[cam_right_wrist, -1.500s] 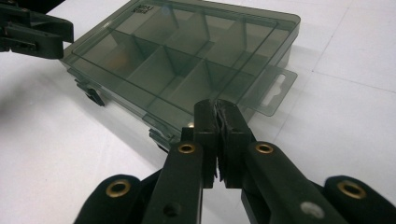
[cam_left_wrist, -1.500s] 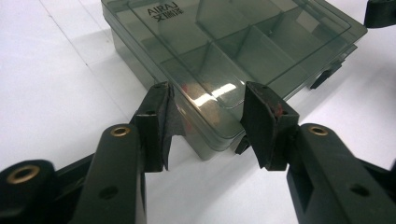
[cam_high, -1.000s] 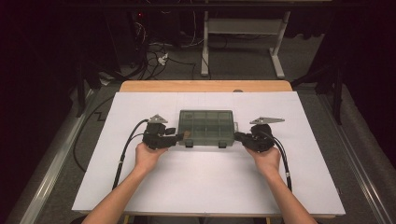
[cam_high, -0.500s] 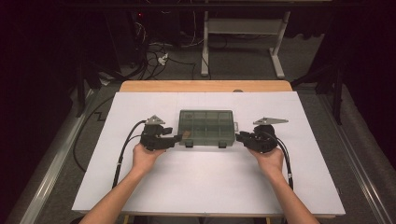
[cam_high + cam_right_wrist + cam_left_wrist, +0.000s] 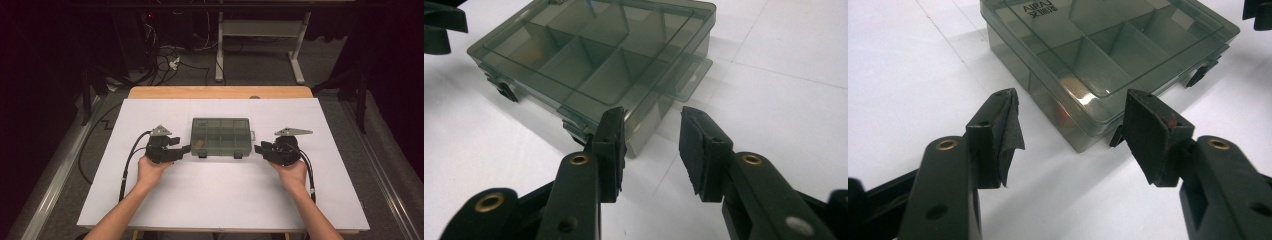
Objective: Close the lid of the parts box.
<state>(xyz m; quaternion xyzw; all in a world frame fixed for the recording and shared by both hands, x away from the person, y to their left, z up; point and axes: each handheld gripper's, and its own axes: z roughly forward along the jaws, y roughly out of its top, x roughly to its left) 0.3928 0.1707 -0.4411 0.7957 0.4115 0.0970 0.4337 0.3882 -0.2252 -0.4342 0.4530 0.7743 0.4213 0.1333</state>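
Left gripper (image 5: 186, 148) and right gripper (image 5: 259, 148): jaws just opened, apart, nothing between them. Smoky translucent plastic compartment box (image 5: 220, 136), lid shut, sits released mid white worktop (image 5: 220, 200), between both grippers. Likely placement finished; withdraw next.

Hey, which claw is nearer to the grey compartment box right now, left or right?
Left. The left claw sits almost against the compartment box's left end, jaws open around its near corner. The right claw is open off the right end, a small gap away. Both have just been opening.
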